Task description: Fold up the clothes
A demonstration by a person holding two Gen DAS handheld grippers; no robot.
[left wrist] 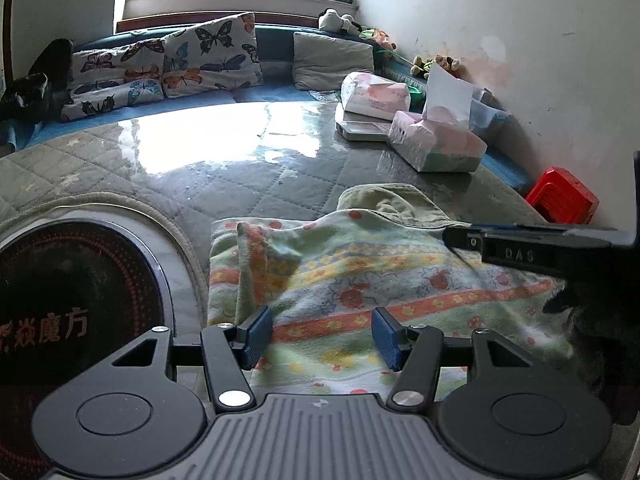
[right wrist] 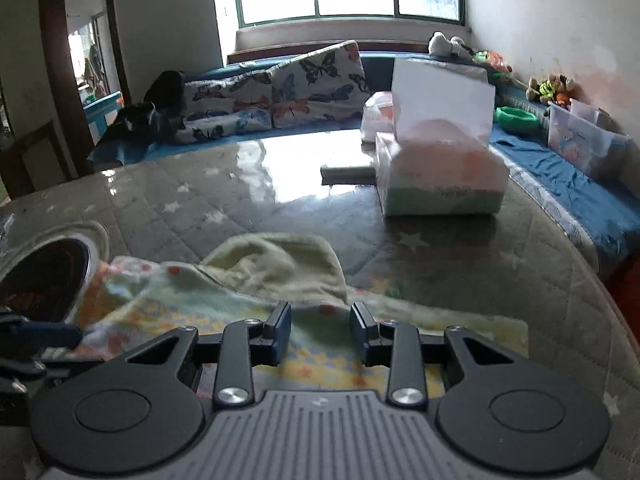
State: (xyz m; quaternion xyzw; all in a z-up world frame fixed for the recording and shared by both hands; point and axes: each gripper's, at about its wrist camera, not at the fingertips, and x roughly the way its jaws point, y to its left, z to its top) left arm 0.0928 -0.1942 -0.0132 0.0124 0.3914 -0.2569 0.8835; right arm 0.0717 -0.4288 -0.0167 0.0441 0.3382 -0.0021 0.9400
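I'm holding the left gripper [left wrist: 322, 334] spread wide, grasping nothing, over the patterned floral terry towel [left wrist: 360, 280] lying rumpled at the quilted grey tabletop's [left wrist: 240, 184] near edge; right gripper [right wrist: 320, 334] likewise parted, hovering above it.

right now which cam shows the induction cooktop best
The left wrist view: the induction cooktop shows its round black face and printed characters, left of the towel. The right wrist view catches only a dark sliver.

The left black two-finger gripper with blue pads [left wrist: 322, 334] hangs low, jaws spread wide. The right black gripper [right wrist: 320, 334] sits alongside, jaws likewise parted, holding nothing.
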